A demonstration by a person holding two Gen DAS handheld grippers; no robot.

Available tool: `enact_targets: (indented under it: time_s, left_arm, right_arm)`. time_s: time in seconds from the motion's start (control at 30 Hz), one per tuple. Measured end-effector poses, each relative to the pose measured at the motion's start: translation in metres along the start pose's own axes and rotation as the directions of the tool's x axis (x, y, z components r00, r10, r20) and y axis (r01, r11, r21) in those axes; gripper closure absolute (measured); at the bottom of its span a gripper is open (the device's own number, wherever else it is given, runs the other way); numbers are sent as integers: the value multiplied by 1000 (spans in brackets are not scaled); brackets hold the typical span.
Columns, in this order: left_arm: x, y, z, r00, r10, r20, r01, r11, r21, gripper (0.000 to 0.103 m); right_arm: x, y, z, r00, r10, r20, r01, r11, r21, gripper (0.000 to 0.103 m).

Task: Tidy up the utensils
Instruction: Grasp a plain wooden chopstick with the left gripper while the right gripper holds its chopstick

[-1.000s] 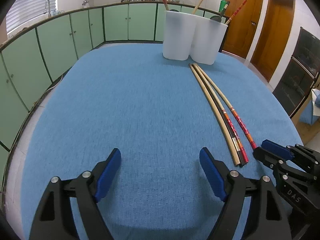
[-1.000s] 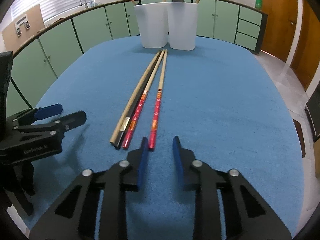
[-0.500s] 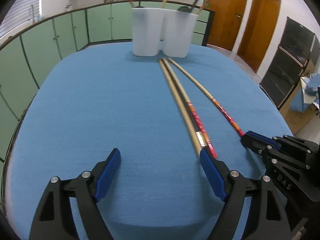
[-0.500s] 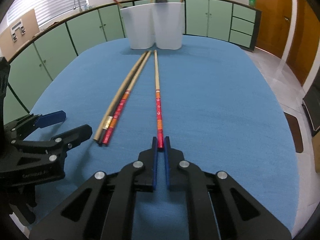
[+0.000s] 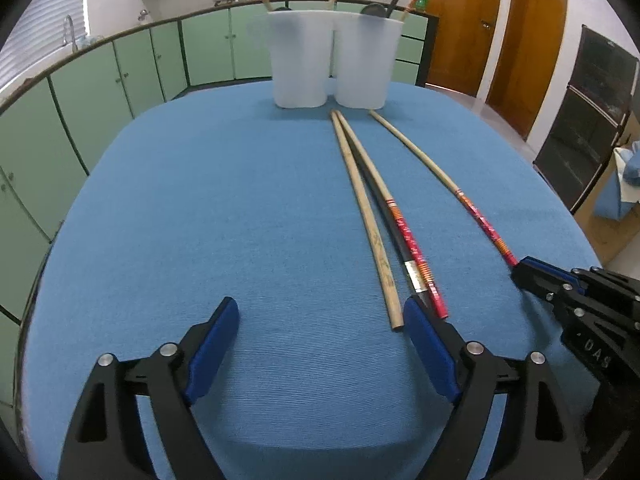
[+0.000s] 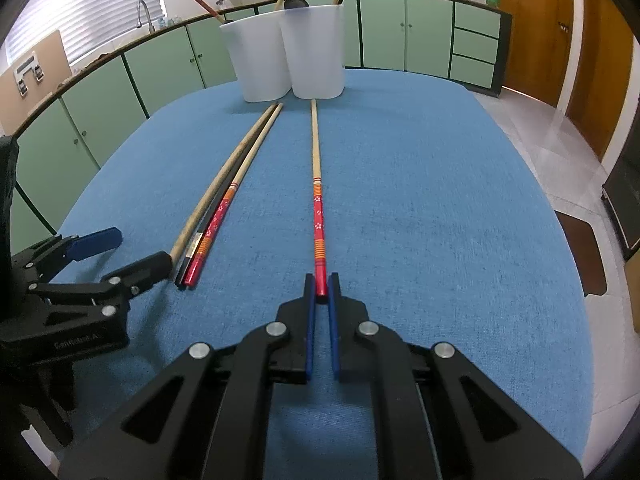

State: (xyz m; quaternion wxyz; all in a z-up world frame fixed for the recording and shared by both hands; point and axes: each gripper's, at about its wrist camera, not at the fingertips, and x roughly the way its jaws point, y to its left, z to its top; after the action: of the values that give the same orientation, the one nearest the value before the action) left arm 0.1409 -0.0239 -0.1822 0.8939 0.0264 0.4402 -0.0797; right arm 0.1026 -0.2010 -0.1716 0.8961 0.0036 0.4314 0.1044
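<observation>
Right gripper point(image 6: 321, 286) clamped on red-ended chopstick point(image 6: 317, 184)

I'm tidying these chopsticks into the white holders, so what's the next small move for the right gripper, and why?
Probably lift. The right gripper is shut on the red end of the separated chopstick, which lies flat on the blue cloth, tip toward the right white holder. Raising the gripped end should free it for tipping into that holder. The left gripper is opening, with nothing between its jaws.
</observation>
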Motion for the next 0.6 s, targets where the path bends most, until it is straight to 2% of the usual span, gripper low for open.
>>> enact_targets:
  time_s: [0.27, 0.37, 0.47, 0.53, 0.6]
  left_arm:
    - [-3, 1, -5, 1000, 8, 4, -8, 1000, 6, 21]
    - [-2, -1, -4, 1000, -2, 4, 2, 1000, 12, 25]
    - [-1, -2, -4, 1000, -2, 6, 2, 1000, 17, 32]
    - [-2, -3, -3, 1000, -13, 12, 13, 1000, 19, 46]
    - [-2, -5, -3, 1000, -18, 14, 18, 1000, 23, 52]
  right_arm:
    - [-4, -1, -2, 1000, 14, 0, -14, 1000, -19, 95]
    - [-6, -2, -3, 1000, 21, -1, -21, 1000, -22, 95]
    - [-6, -2, -4, 1000, 25, -1, -25, 999, -24, 95]
    - [-6, -1, -4, 1000, 25, -2, -25, 999, -26, 95]
    - [-5, 0, -3, 1000, 23, -2, -23, 999, -29, 95]
